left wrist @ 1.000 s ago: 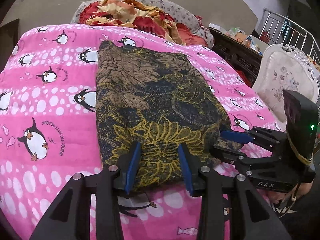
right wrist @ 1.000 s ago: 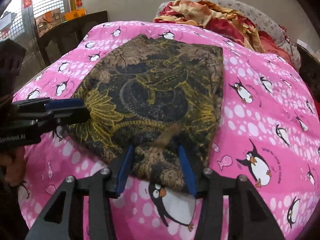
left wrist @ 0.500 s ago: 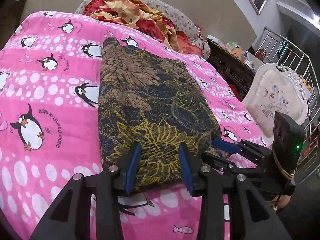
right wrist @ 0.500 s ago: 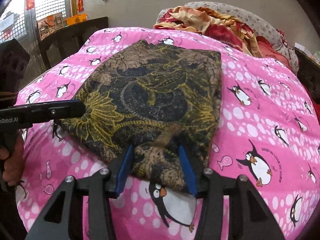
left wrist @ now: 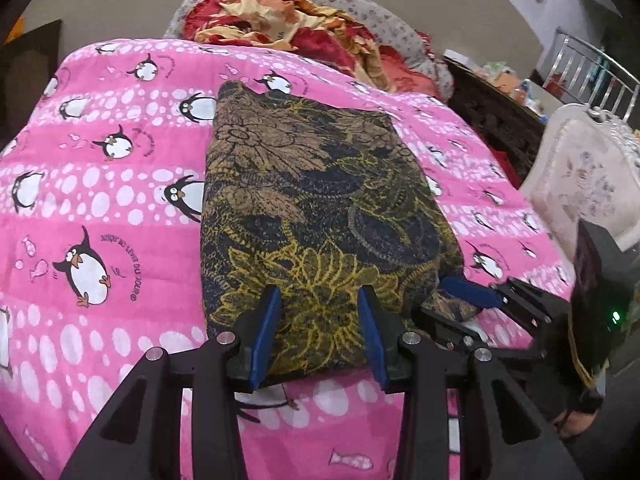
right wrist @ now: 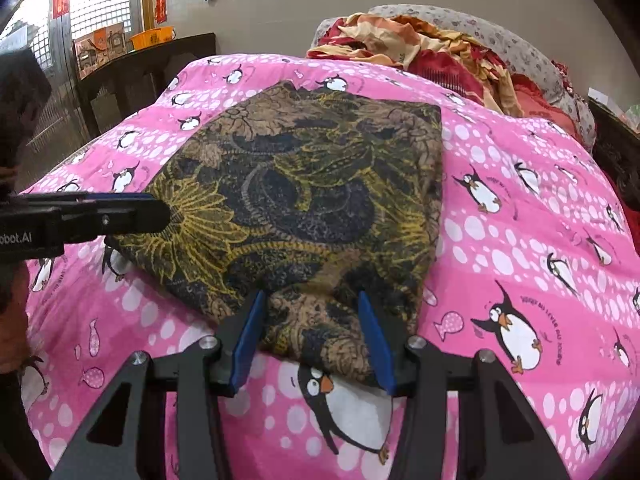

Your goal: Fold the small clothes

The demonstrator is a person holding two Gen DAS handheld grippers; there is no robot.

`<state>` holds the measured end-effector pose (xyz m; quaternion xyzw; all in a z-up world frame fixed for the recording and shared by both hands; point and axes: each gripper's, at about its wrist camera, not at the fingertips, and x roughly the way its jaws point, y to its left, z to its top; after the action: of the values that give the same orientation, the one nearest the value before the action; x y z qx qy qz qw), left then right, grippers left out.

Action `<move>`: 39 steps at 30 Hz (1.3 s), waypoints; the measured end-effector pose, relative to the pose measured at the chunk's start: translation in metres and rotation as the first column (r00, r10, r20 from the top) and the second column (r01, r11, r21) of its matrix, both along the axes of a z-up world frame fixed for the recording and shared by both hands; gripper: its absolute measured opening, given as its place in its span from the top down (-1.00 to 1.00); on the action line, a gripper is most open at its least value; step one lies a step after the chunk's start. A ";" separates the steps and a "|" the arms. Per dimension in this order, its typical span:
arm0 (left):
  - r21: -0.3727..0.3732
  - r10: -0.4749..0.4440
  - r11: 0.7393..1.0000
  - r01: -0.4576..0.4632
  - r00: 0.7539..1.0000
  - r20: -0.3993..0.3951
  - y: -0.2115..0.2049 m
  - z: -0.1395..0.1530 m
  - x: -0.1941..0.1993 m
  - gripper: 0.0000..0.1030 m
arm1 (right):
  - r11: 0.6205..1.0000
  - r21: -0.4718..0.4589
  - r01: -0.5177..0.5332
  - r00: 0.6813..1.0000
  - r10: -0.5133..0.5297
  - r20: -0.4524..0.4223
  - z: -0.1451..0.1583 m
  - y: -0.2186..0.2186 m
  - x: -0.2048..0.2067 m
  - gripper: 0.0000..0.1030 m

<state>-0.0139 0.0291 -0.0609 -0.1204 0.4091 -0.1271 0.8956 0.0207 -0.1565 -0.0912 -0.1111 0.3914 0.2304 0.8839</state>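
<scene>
A dark cloth with a brown and yellow flower print (left wrist: pixel 320 208) lies folded flat on the pink penguin bedspread (left wrist: pixel 120 208); it also shows in the right wrist view (right wrist: pixel 304 200). My left gripper (left wrist: pixel 318 304) is open, its blue pads straddling the cloth's near edge. My right gripper (right wrist: pixel 310 308) is open, its pads on either side of the cloth's bunched near right corner. The right gripper also shows in the left wrist view (left wrist: pixel 472 292), and the left gripper in the right wrist view (right wrist: pixel 120 212).
A heap of red and orange bedding (left wrist: pixel 304 28) lies at the head of the bed. A dark wooden bed rail (left wrist: pixel 492 124) and a pale padded chair (left wrist: pixel 588 176) stand to the right. A dark table (right wrist: pixel 148 68) stands to the left.
Both grippers stay open at the cloth's near edge. The views shifted slightly; the cloth has not visibly moved.
</scene>
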 end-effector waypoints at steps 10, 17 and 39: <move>0.021 -0.004 1.000 0.002 0.997 0.080 -0.013 -0.014 -0.014 0.26 | 1.000 -0.014 -0.001 1.000 0.001 0.013 0.002 0.005 -0.003 0.01; -0.013 -0.045 0.999 0.046 0.996 0.080 -0.015 -0.013 -0.012 -0.06 | 1.000 -0.019 0.000 1.000 0.001 0.023 0.001 0.005 -0.005 0.01; -0.134 -0.061 0.989 0.066 0.997 0.042 0.001 0.003 -0.013 -0.13 | 0.984 -0.110 -0.142 0.986 0.130 -0.106 0.002 0.029 -0.001 -0.84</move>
<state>-0.0268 0.0302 -0.0582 -0.1652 0.3861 -0.1853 0.8884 0.0193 -0.1277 -0.0895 -0.1779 0.4386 0.2720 0.8378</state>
